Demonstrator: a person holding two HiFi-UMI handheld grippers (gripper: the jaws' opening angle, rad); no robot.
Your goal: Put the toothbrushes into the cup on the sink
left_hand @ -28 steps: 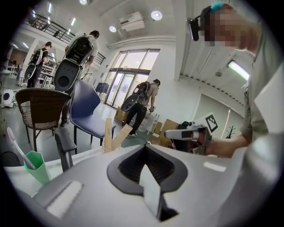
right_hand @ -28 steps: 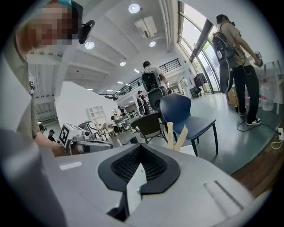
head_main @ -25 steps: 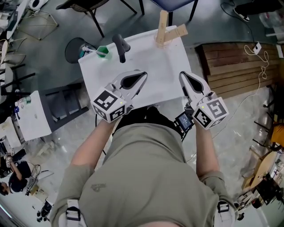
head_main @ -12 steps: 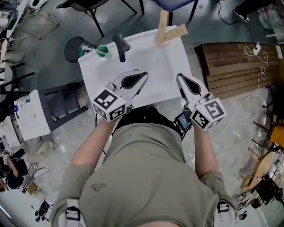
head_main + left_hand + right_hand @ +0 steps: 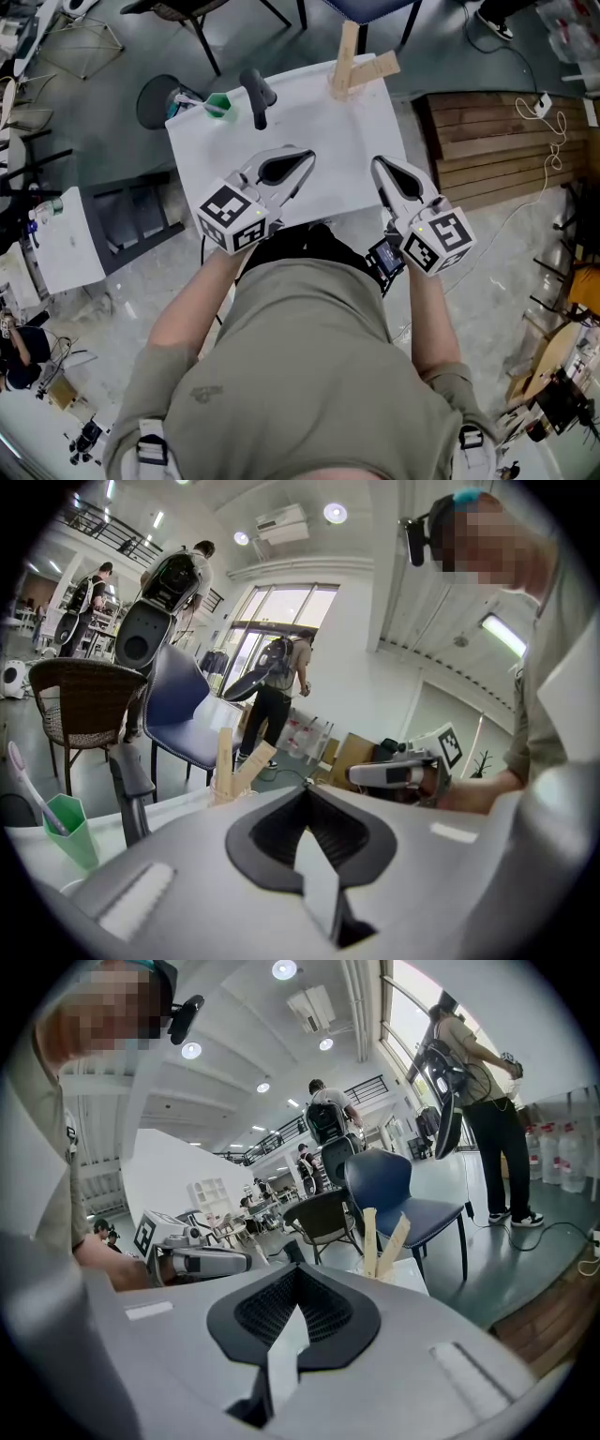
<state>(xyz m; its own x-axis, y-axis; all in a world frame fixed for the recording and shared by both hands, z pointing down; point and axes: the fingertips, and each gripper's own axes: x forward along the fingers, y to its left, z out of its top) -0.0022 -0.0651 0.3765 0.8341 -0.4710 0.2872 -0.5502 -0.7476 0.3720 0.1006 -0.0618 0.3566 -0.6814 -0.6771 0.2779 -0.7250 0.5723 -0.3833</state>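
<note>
A green cup [image 5: 217, 106] stands at the far left corner of the white sink top [image 5: 319, 131], with one toothbrush [image 5: 187, 97] leaning out of it. The left gripper view shows the same cup [image 5: 71, 829] and toothbrush [image 5: 26, 782]. A dark faucet [image 5: 255, 97] rises just right of the cup. My left gripper [image 5: 304, 158] hovers over the near edge, shut and empty. My right gripper [image 5: 376, 165] is beside it, also shut and empty. I see no loose toothbrush on the top.
Wooden sticks in a holder [image 5: 354, 67] stand at the far right corner. A wooden pallet [image 5: 497, 141] lies on the floor to the right, a white cabinet [image 5: 70, 244] to the left, a round stool [image 5: 153, 101] and chairs behind the sink.
My right gripper has drifted slightly to the left, toward the left gripper. The left gripper has barely moved.
</note>
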